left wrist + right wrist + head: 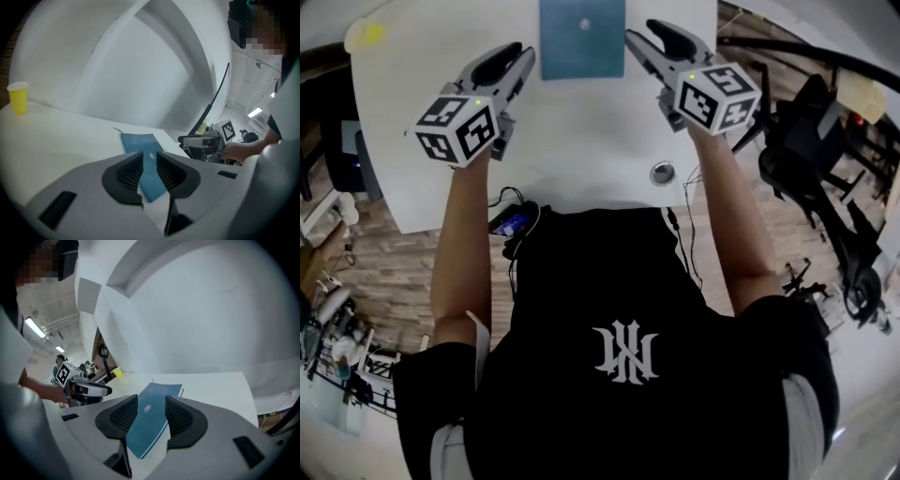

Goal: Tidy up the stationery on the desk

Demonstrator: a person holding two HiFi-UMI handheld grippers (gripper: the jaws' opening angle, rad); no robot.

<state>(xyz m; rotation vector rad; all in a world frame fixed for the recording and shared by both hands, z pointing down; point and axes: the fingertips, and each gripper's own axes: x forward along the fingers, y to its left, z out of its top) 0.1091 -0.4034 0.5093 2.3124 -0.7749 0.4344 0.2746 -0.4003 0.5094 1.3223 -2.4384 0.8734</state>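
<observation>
Reaching both arms out over the white desk [581, 141], we hold one tool in each hand. Our arms are bare, nearly straight and side by side. The left gripper [523, 58] and the right gripper [639, 37] both point away from us and tip down a little toward the desk top. The marker cubes on them face up.

The blue notebook [581, 37] lies flat on the far part of the desk, between the two grippers. The left gripper is just beside its near left corner and the right gripper is just beside its near right corner. We cannot tell if either tip touches it.

In the left gripper view, the left gripper [150, 171] has its fingers apart with a small gap. Nothing is pinched there, and we see the notebook [140, 143] on the desk through the gap. In the right gripper view, the right gripper [151, 416] has its fingers wider apart, and they hold nothing. The notebook [161, 397] lies past them on the desk.

A yellow cup [18, 97] stands far off to the left, near the desk's edge.
</observation>
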